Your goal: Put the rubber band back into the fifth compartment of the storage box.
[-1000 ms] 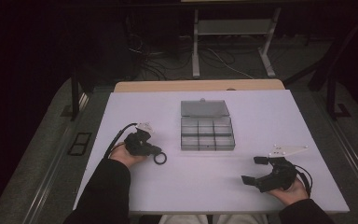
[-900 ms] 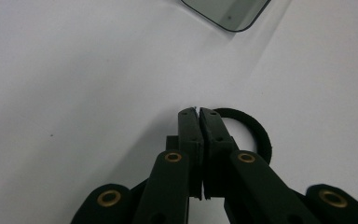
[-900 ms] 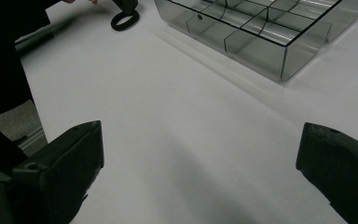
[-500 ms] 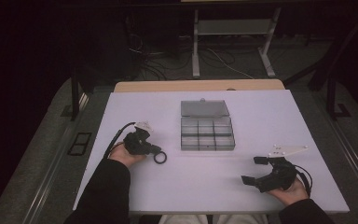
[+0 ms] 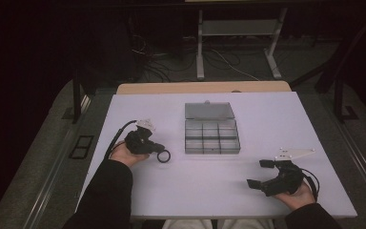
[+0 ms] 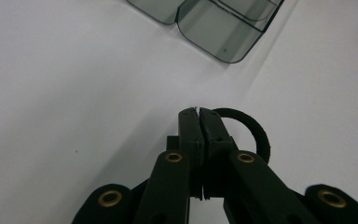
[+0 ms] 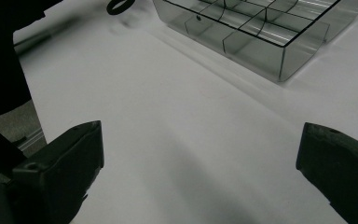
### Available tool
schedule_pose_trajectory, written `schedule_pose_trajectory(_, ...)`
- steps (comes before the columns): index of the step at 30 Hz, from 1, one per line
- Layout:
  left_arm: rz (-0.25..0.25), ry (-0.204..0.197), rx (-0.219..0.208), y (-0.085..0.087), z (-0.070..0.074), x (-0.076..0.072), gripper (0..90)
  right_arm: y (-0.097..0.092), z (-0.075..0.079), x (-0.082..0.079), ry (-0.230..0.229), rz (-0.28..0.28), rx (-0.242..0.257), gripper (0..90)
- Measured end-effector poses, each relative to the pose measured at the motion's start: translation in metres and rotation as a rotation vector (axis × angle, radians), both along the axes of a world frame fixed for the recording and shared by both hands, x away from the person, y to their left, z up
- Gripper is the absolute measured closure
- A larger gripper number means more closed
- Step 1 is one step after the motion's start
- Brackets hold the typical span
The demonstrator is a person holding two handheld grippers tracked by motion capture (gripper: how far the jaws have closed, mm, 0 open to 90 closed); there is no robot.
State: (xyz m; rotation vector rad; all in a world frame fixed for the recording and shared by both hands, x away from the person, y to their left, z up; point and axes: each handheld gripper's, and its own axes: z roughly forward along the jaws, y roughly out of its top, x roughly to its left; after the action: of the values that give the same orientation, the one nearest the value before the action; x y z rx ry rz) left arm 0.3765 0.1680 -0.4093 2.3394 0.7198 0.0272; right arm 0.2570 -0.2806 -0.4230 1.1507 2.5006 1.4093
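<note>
Dark room; white table bears clear compartment box.

One black ring, one compartment box

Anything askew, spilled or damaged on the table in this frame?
Nothing stands out. The clear compartment box sits square with its lid open flat; the left gripper is shut on a black ring; the right gripper rests open.

Black ring, flat on white table, left of clear compartment box, pinched at rim.
</note>
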Motion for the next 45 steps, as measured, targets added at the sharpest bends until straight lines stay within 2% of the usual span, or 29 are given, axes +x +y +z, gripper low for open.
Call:
schedule_pose_trajectory(12, -0.005, -0.03, -0.004, -0.003, 0.017, 0.004, 88.4, 0.0, 0.0, 0.0, -0.002, 0.003, 0.0, 0.3)
schedule_pose_trajectory(15, -0.015, -0.034, 0.013, -0.004, 0.022, 0.006, 88.4, 0.001, 0.0, 0.0, -0.002, 0.004, 0.0, 0.3)
schedule_pose_trajectory(21, -0.012, -0.048, 0.008, -0.008, 0.032, 0.008, 88.4, 0.0, 0.0, 0.0, -0.003, 0.003, 0.0, 0.3)
schedule_pose_trajectory(29, -0.031, -0.068, 0.022, -0.015, 0.045, 0.013, 88.4, 0.0, 0.0, 0.0, -0.001, 0.003, 0.001, 0.3)
schedule_pose_trajectory(44, -0.039, -0.108, 0.021, -0.024, 0.066, 0.022, 88.4, -0.001, 0.001, 0.0, 0.001, 0.0, 0.009, 0.3)
schedule_pose_trajectory(45, -0.032, -0.112, 0.011, -0.025, 0.066, 0.022, 88.4, -0.001, 0.0, 0.0, -0.002, 0.001, 0.007, 0.3)
